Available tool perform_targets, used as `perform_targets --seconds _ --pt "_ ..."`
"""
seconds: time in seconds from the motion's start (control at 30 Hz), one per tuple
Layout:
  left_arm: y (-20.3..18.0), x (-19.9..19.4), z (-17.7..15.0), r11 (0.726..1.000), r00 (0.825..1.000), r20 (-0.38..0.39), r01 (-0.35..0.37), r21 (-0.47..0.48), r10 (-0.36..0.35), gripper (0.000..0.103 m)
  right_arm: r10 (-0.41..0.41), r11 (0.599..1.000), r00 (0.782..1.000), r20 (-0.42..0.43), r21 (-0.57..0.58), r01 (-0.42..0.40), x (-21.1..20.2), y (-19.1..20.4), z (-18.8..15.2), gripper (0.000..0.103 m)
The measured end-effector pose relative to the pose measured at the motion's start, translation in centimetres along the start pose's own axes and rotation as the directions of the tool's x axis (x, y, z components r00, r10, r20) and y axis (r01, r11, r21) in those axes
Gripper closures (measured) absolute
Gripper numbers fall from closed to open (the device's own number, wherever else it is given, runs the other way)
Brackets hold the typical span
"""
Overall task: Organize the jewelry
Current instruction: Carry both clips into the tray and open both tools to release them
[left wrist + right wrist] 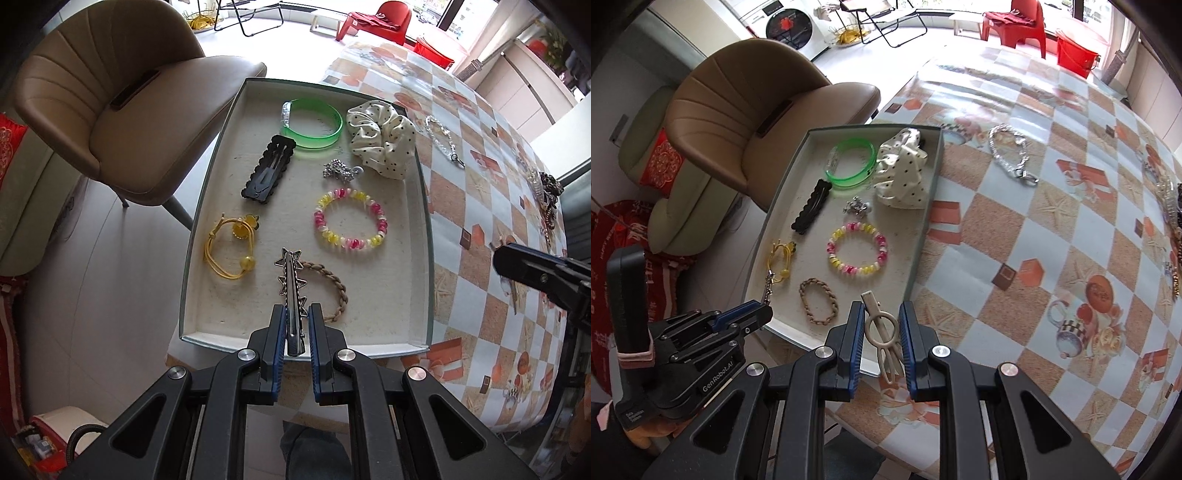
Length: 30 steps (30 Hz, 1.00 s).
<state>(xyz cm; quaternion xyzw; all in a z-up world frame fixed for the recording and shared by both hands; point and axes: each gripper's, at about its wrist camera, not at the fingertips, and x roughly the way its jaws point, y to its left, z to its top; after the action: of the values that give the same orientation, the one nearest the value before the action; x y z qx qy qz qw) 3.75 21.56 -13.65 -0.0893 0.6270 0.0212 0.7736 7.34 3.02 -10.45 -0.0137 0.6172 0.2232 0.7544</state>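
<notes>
The left gripper (297, 325) is clenched on a thin, stiff silver star clip (291, 284) over the tray (207, 206), the right gripper (881, 332) apparently pinching a light beige clip (882, 332) sideways; both look slippery, best held mid-body.

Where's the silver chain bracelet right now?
The silver chain bracelet lies on the tablecloth outside the tray, to its right past the scrunchie at the far corner, in both views.
</notes>
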Motion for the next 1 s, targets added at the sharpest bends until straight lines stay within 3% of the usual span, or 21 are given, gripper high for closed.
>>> perform_targets --seconds 0.33,1.0 --pt "0.5 1.8 2.3 1.000 1.000 0.029 -0.010 0.009 0.010 0.088 0.030 1.000 0.999 -0.033 0.009 -0.030 3.1 0.3 1.2 0.082" --pt "0.0 6.6 7.3 0.999 0.995 0.090 -0.039 0.008 0.038 0.088 0.015 1.000 1.000 0.003 0.019 -0.015 9.0 -0.8 6.6 0.082"
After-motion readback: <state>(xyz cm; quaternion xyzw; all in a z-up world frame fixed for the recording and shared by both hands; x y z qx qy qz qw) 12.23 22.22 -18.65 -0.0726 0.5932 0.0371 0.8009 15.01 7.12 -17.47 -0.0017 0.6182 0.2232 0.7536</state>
